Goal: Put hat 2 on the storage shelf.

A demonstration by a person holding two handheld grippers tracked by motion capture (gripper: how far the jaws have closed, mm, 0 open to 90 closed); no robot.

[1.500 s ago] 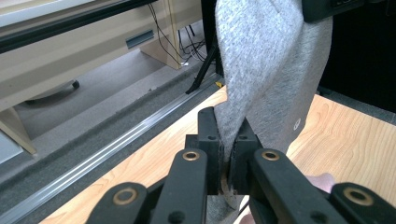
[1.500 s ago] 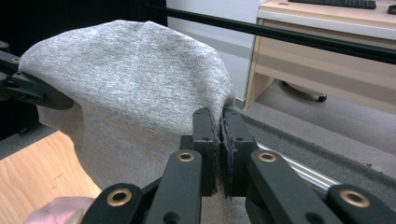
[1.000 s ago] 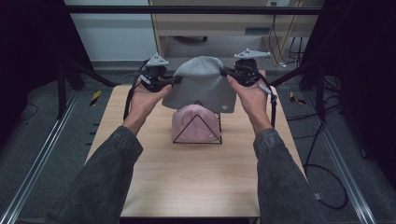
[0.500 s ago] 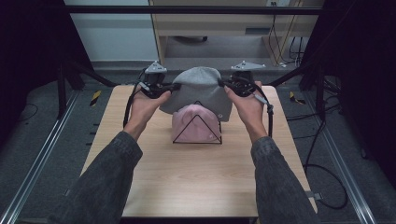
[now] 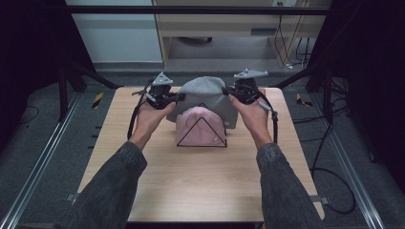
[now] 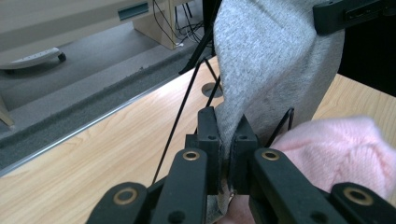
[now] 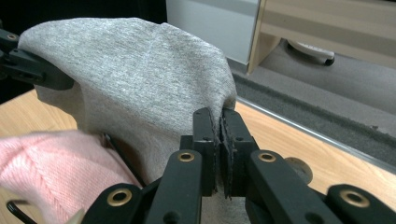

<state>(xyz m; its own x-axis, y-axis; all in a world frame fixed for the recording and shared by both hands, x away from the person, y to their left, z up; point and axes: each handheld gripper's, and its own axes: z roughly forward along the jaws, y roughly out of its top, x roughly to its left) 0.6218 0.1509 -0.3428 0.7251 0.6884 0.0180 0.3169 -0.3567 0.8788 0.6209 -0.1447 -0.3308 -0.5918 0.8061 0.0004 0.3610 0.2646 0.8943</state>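
Observation:
A grey knit hat (image 5: 205, 98) hangs stretched between my two grippers, just behind and over a pink knit hat (image 5: 199, 128) on a black wire stand (image 5: 201, 132). My left gripper (image 5: 179, 97) is shut on the grey hat's left edge (image 6: 226, 135). My right gripper (image 5: 226, 90) is shut on its right edge (image 7: 218, 126). In the left gripper view the pink hat (image 6: 336, 149) lies low at the right, and the other gripper (image 6: 355, 11) holds the far edge. In the right gripper view the pink hat (image 7: 51, 163) sits at the lower left.
The light wooden table (image 5: 191, 191) has open surface in front of the stand. A wooden cabinet (image 5: 229, 24) stands behind the table, with cables (image 5: 329, 143) hanging off the right side. Dark frame posts flank both sides.
Both grippers have sunk with the grey hat, bringing it from above the pink hat down to the stand's top. Both grips stay closed.

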